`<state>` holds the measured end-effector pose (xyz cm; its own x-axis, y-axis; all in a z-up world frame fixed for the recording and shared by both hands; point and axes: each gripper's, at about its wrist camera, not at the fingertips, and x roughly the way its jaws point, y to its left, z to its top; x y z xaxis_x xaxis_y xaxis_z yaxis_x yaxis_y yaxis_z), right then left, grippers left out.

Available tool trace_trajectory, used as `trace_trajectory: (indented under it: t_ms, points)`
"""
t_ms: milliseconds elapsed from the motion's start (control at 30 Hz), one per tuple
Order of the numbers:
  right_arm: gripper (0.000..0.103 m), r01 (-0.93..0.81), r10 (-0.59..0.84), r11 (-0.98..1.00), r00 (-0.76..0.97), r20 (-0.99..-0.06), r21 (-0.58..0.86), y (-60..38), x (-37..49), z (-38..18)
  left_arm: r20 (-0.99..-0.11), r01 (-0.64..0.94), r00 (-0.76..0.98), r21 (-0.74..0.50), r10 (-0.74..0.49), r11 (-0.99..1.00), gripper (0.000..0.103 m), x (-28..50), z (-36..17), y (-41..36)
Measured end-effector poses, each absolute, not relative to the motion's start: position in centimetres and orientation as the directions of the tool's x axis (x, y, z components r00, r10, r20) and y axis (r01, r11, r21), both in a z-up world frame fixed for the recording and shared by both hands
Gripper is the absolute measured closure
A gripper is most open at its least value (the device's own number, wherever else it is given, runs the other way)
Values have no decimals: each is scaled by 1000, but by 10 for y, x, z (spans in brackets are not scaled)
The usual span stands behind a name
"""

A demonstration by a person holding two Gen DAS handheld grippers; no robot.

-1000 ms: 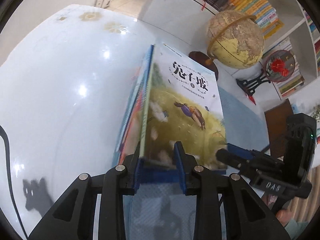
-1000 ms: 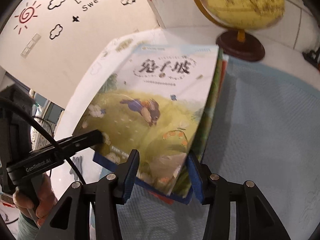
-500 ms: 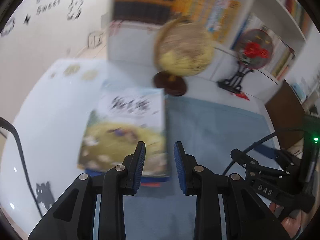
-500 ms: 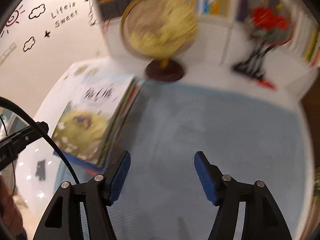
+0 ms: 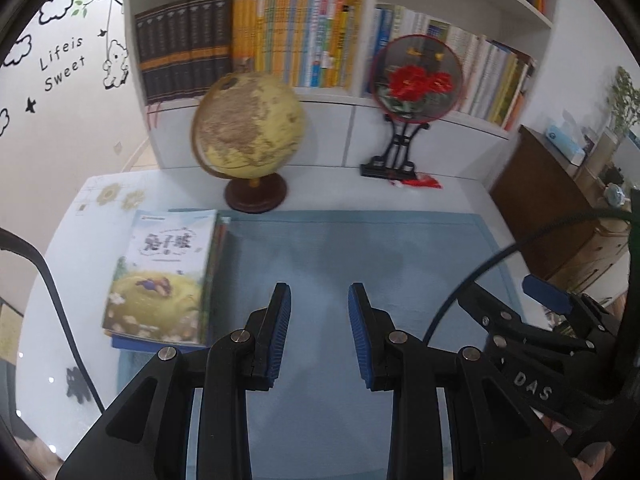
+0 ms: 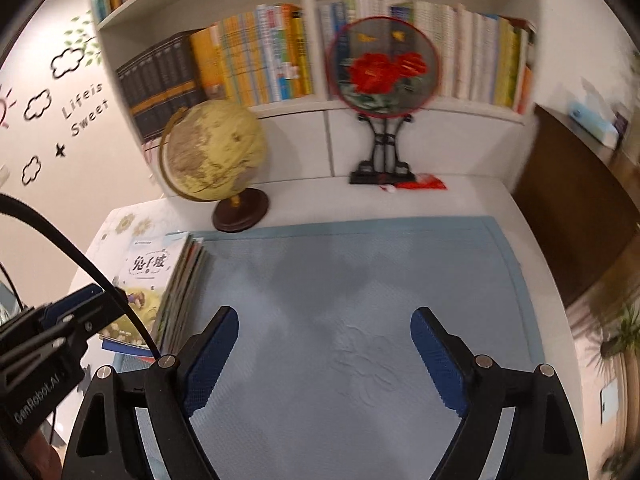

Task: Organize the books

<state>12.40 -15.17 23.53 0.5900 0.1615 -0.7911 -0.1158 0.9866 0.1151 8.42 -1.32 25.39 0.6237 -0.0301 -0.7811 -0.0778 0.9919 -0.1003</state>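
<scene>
A stack of picture books (image 5: 160,276) lies flat at the left edge of the blue mat (image 5: 360,248), a green-and-white cover with a rabbit on top. In the right wrist view the same stack (image 6: 148,280) sits left of the mat (image 6: 360,280). My left gripper (image 5: 318,292) hangs above the mat, right of the stack, its jaws a narrow gap apart with nothing between them. My right gripper (image 6: 324,316) is over the middle of the mat; its jaws are opening wide and are empty. Neither gripper touches the books.
A globe (image 5: 248,128) on a dark round base stands behind the stack. A round fan ornament (image 5: 416,80) with red flowers stands at the back. Shelves full of books (image 5: 288,40) line the wall. A brown cabinet (image 5: 552,208) is at the right.
Both grippers let go of the book stack and drew back and up from it. The stack now lies flat on the table. The right jaws spread wider.
</scene>
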Motion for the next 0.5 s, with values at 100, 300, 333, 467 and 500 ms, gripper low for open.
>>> trace_trajectory:
  t_ms: [100, 300, 333, 467, 500]
  points:
    - [16, -89, 165, 986, 589, -791, 139, -168, 124, 237, -785, -74, 619, -92, -27, 993, 76, 81, 258, -32]
    - [16, -59, 182, 981, 606, -774, 185, -194, 123, 249, -774, -79, 633, -79, -11, 994, 76, 76, 264, -53]
    - [16, -58, 185, 980, 608, -772, 189, -196, 123, 250, -772, -83, 636, -75, -6, 994, 76, 75, 265, -55]
    - [16, -58, 195, 978, 613, -765, 202, -202, 123, 251, -769, -95, 639, -67, 9, 993, 76, 72, 267, -60]
    - [16, -62, 200, 977, 617, -761, 206, -202, 122, 252, -770, -96, 638, -68, 9, 993, 76, 71, 266, -61]
